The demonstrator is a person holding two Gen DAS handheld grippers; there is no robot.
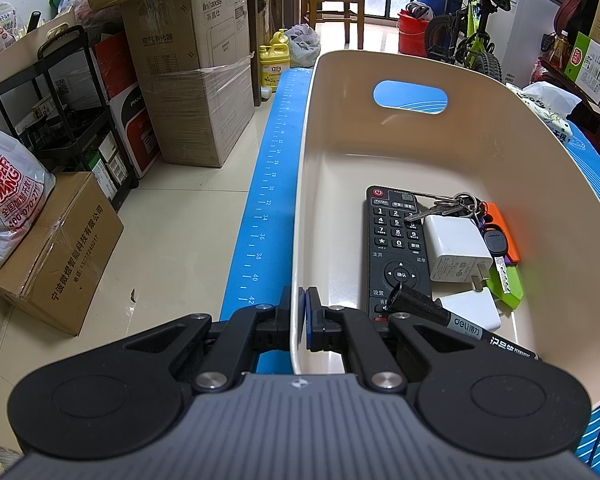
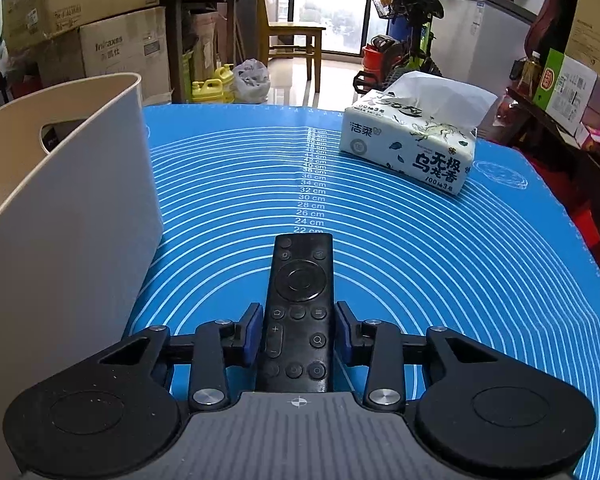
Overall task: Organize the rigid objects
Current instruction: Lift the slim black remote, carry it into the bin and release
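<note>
Left hand-held gripper (image 1: 302, 320) pinches beige bin (image 1: 460, 152) wall; marker (image 1: 466, 326) inside reads "deli". Right hand-held gripper (image 2: 298, 334) straddles black remote (image 2: 300, 304), lower centre, pad contact unclear. Tissue pack (image 2: 410, 148) reads "洁柔".

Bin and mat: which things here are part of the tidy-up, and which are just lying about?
Part of the job:
- beige bin, left gripper clamped on its rim
- slim black remote on the mat, between the right gripper pads
- already in the bin: numbered remote, keys, white charger, marker

Just lying about:
- tissue pack
- cardboard boxes
- bicycle
</note>
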